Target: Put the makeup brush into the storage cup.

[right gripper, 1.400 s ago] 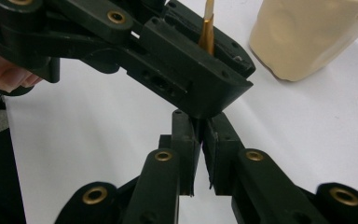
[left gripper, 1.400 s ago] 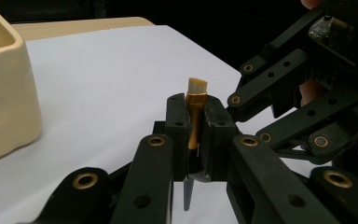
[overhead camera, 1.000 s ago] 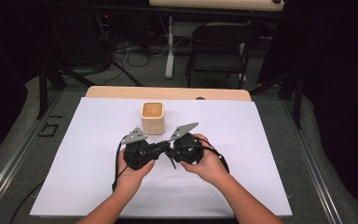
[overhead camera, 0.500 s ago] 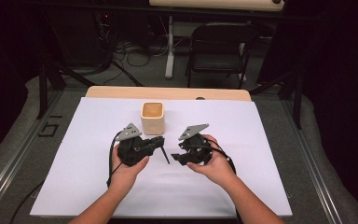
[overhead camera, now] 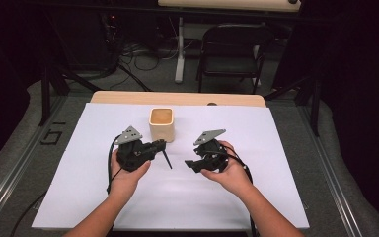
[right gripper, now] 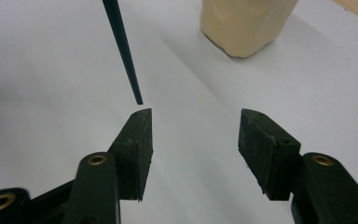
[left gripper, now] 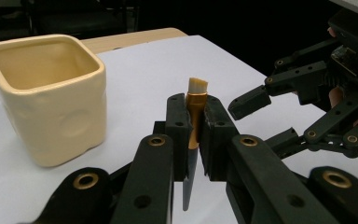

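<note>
My left gripper (left gripper: pixel 193 135) has its jaws closed tight on a small paintbrush (left gripper: pixel 195 116). In the left gripper view, the jaws pinch the brush at its gold metal collar, with the pale bristle tip poking up just above them and the dark handle hanging down below, between the jaw arms. From the high view, the left gripper (overhead camera: pixel 160 145) lies nearly level above the white sheet that covers the desk (overhead camera: pixel 276 133), pointing to the right, and the thin dark handle of the paintbrush (overhead camera: pixel 167 159) slants down and away from it toward the sheet. The left hand (overhead camera: pixel 126 175) wraps the gripper body from below, forearm coming in from the bottom edge.

A cream square cup (overhead camera: pixel 161 124) stands upright on the sheet just beyond the left gripper's jaws, close to them but apart. In the left gripper view the cup (left gripper: pixel 46 98) sits to the left of the jaws, its open mouth facing up.

My right gripper (right gripper: pixel 195 140) has its jaws spread wide and holds nothing. In the right gripper view, the tip of the brush handle (right gripper: pixel 123 51) hangs just above the left jaw, not touching it, and the base of the cup (right gripper: pixel 244 25) is farther off. In the high view, the right gripper (overhead camera: pixel 192 164) points left toward the left gripper, a gap between them, cradled in the right hand (overhead camera: pixel 227 170).
</note>
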Action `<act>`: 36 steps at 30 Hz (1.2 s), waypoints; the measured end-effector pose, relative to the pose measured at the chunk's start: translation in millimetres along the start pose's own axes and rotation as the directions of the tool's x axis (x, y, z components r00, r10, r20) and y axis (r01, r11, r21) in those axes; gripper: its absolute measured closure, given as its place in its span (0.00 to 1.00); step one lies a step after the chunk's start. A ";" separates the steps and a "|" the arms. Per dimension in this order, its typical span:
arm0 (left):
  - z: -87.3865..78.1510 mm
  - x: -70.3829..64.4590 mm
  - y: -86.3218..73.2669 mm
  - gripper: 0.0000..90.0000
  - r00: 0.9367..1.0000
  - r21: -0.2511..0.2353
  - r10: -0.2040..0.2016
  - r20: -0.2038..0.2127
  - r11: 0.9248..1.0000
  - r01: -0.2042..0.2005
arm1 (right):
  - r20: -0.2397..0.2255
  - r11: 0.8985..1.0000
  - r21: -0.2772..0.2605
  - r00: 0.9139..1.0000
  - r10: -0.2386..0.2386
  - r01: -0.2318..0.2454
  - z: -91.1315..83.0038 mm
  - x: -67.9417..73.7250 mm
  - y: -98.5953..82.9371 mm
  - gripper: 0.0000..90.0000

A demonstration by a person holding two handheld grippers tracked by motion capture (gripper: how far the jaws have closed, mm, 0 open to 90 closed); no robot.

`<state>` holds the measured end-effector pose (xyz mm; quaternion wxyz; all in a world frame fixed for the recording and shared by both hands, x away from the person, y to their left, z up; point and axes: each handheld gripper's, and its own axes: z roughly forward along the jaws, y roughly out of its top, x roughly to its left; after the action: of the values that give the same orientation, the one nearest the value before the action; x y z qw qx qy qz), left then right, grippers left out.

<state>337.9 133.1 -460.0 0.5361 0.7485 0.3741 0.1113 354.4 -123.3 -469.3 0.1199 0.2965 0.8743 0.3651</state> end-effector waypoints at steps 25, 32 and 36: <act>0.1 -0.3 8.5 0.93 1.000 0.034 0.011 -0.010 0.999 -0.011 | 0.025 0.999 -0.026 0.999 0.029 -0.028 -2.9 -8.1 -5.0 0.45; -3.1 -1.4 17.2 0.93 1.000 0.034 0.019 -0.018 0.999 -0.019 | 0.049 0.999 -0.010 0.998 0.041 -0.041 -9.6 -9.2 -15.8 0.40; -6.2 -1.1 23.0 0.93 0.999 0.037 0.035 -0.032 0.999 -0.033 | 0.065 0.999 0.003 0.997 0.050 -0.050 -18.0 -12.4 -26.6 0.38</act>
<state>343.7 133.5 -436.9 0.5141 0.7626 0.3720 0.1257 345.1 -155.8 -475.6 0.1381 0.3302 0.8632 0.3561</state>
